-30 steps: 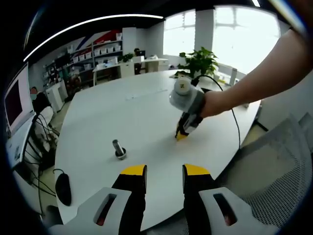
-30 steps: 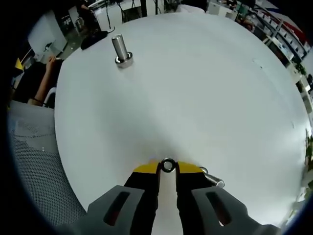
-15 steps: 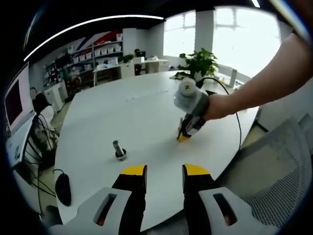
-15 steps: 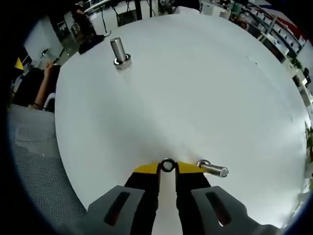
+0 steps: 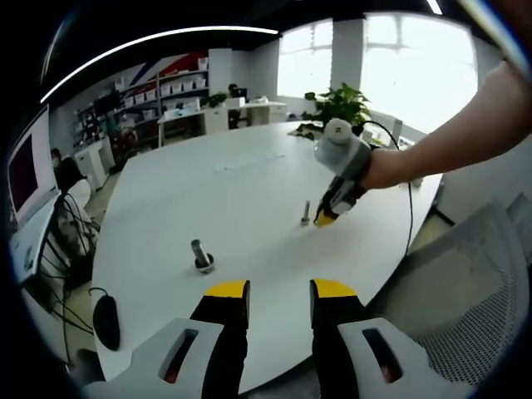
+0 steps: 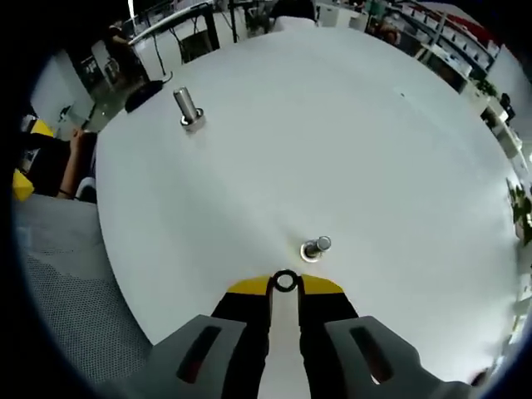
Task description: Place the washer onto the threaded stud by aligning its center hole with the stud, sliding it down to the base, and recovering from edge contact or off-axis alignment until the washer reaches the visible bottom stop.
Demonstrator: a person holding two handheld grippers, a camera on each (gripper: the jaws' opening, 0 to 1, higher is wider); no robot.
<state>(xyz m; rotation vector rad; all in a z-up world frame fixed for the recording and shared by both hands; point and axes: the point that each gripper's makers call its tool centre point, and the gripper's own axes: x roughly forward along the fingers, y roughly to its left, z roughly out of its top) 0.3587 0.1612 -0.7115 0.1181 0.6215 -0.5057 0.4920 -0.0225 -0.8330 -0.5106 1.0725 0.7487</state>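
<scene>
In the right gripper view the right gripper (image 6: 285, 283) pinches a small metal washer (image 6: 285, 281) between its yellow-tipped jaws, which are closed against the ring's edges so that its round hole faces the camera. Just ahead of the jaw tips a short threaded stud (image 6: 315, 248) stands on the white bench (image 6: 374, 150), close to the washer but apart from it, with bare bench surface between them. A second, taller stud (image 6: 188, 107) stands well away toward the far left part of the bench, near its edge, and a dark computer mouse (image 6: 138, 94) lies beyond it close to the rim. A grey mesh chair (image 6: 58, 274) sits off the bench edge on the left. In the left gripper view the left gripper (image 5: 279, 291) hangs above the near bench edge with its jaws parted by a clear gap and nothing between them. Across the bench (image 5: 241, 187) the right gripper (image 5: 326, 220) tilts down in a person's hand (image 5: 384, 166), its yellow tip just beside the short stud (image 5: 306, 214). The taller stud (image 5: 201, 253) stands nearer to the left gripper, and the mouse (image 5: 107, 319) lies at the left rim beside loose cables. A potted plant (image 5: 337, 104) stands beyond the far side of the bench, before bright windows.
</scene>
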